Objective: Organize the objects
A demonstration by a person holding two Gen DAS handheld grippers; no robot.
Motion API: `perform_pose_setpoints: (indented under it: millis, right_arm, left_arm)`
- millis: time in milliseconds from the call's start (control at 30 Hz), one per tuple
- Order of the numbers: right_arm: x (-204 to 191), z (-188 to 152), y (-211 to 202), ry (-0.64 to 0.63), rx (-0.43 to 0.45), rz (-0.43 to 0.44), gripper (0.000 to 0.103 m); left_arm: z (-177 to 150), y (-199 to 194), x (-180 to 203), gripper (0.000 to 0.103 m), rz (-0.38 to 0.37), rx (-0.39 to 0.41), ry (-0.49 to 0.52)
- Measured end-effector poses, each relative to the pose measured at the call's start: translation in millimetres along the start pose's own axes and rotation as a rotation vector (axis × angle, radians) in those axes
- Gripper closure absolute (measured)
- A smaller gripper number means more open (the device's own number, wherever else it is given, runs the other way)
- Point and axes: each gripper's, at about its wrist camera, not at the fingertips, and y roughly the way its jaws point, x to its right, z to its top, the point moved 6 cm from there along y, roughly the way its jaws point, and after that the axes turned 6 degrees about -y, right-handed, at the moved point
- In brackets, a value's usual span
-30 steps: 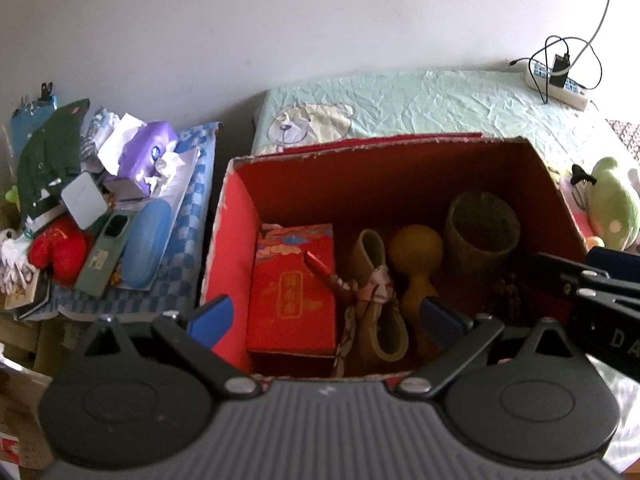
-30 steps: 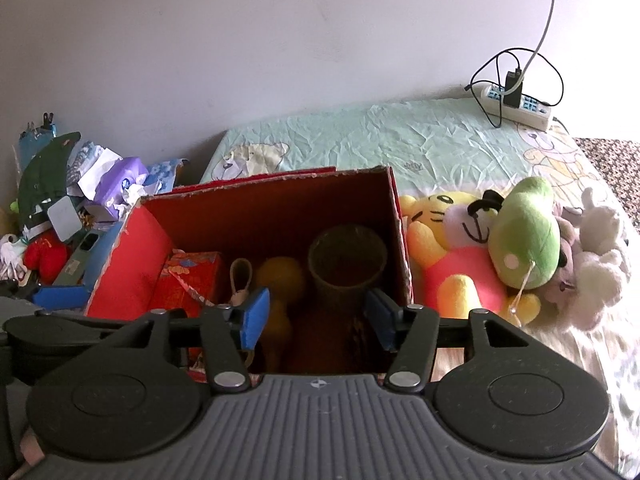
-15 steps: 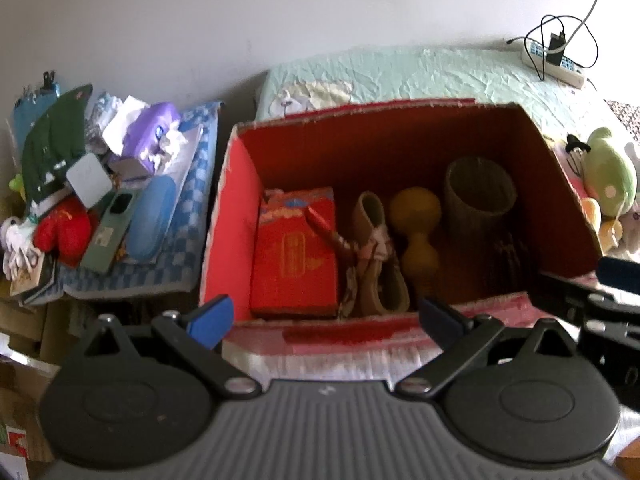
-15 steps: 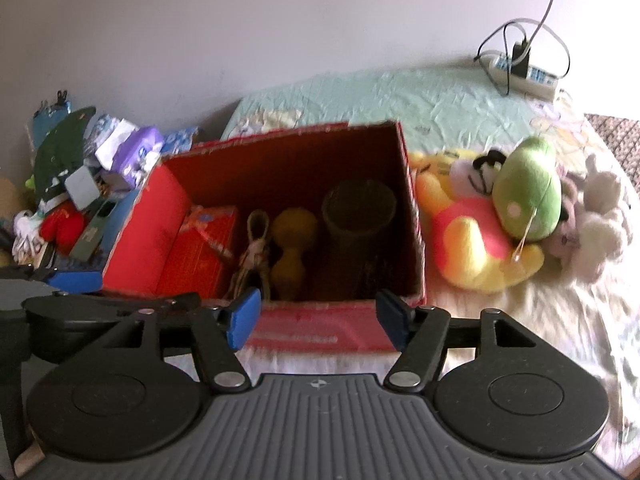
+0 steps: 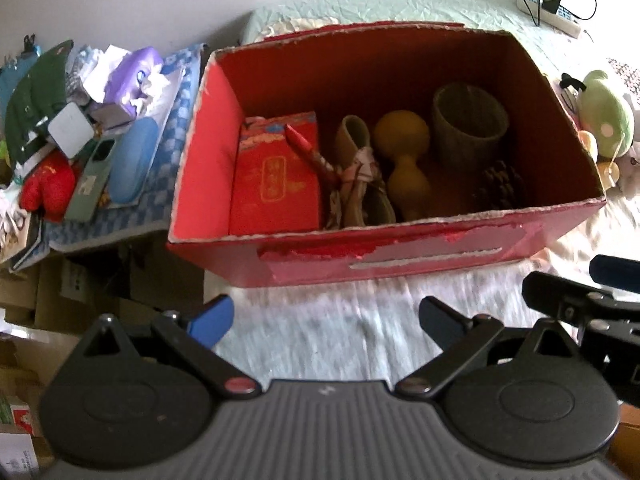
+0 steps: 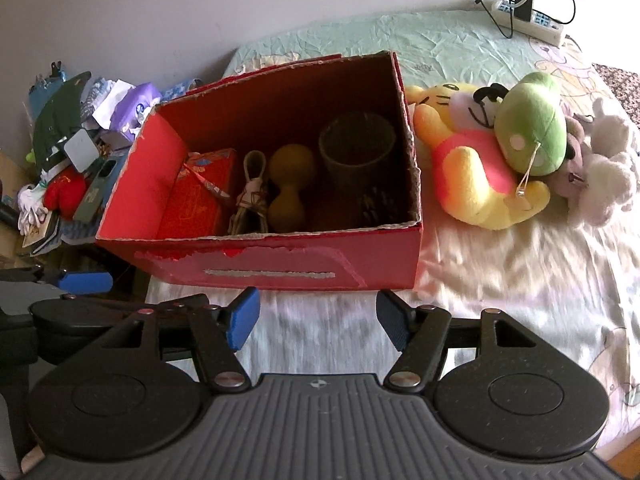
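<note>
Both the left gripper [image 5: 326, 318] and the right gripper [image 6: 316, 316] hang spread and empty over the bedsheet [image 6: 520, 280]. Just beyond them stands the red box [image 6: 280, 264], holding a red packet [image 5: 276, 176], a gourd [image 5: 404, 152] and a woven cup [image 5: 468, 124].

The bed [image 6: 500, 280] carries a red box [image 6: 280, 264], plush toys [image 6: 500, 160], and what looks like a power strip [image 6: 528, 20].

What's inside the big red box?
The red box holds a red packet, a woven shoe, a yellow gourd, a cup and a pinecone. Anything beneath them is hidden.
</note>
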Motion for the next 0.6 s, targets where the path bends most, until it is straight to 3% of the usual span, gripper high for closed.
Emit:
perform_pose_setpoints:
  millis: [167, 400, 600]
  right_arm:
    - [-1, 6, -8, -0.013, 0.034, 0.005, 0.035]
    - [-5, 28, -22, -0.057, 0.167, -0.034, 0.033]
    - [-3, 43, -17, -0.052, 0.195, -0.04, 0.033]
  left_arm:
    - [3, -6, 1, 0.004, 0.004, 0.016, -0.004]
    - [25, -24, -3, 0.004, -0.002, 0.121, -0.025]
    - [42, -24, -5, 0.004, -0.004, 0.165, -0.034]
